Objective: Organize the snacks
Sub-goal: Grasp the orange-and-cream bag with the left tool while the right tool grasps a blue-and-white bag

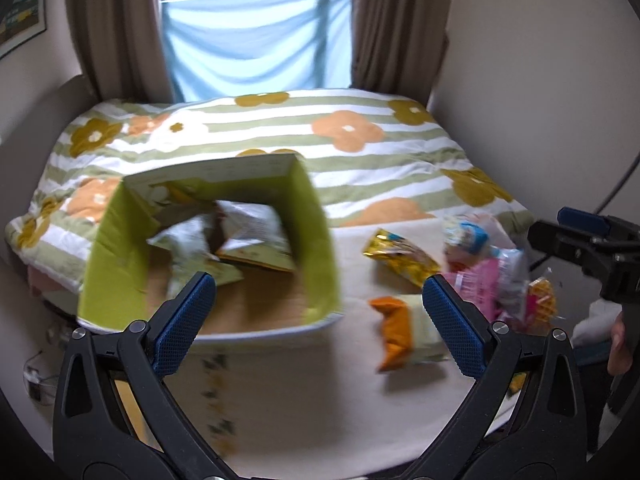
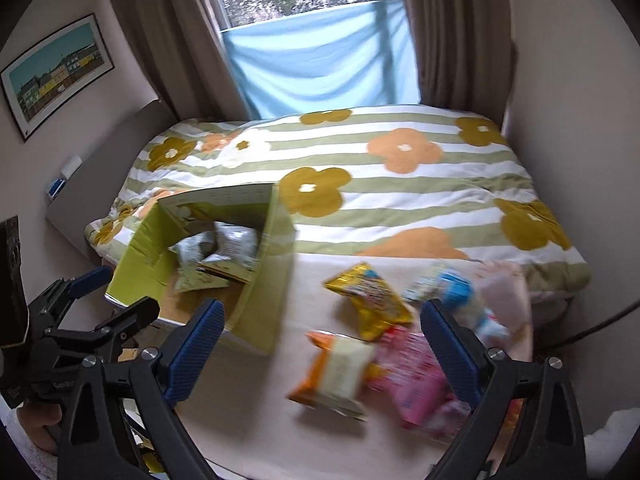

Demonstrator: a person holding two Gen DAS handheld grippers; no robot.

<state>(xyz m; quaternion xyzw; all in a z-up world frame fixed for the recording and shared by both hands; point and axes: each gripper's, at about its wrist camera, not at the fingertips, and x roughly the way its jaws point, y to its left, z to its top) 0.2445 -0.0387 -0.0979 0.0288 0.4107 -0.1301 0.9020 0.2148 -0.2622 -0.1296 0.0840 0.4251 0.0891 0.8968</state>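
Note:
A green cardboard box point(image 1: 320, 240) point(image 2: 276, 256) stands open on the bed with several pale snack packets point(image 1: 240, 236) point(image 2: 224, 248) inside. To its right lie loose snacks: an orange-and-white packet point(image 1: 404, 332) point(image 2: 336, 372), a yellow bag point(image 1: 400, 256) point(image 2: 368, 300), a pink packet point(image 1: 480, 292) point(image 2: 412, 376) and a blue-and-white packet point(image 1: 468, 236) point(image 2: 460, 296). My left gripper point(image 1: 320, 320) is open, hovering over the box's near right corner. My right gripper point(image 2: 324, 352) is open above the orange-and-white packet. Nothing is held by either.
A flowered, green-striped quilt point(image 1: 360, 148) point(image 2: 400, 184) covers the far half of the bed. Brown curtains and a window with a blue cloth point(image 2: 320, 60) stand behind. A framed picture point(image 2: 56, 72) hangs on the left wall. A hand point(image 2: 36, 424) holds the left gripper.

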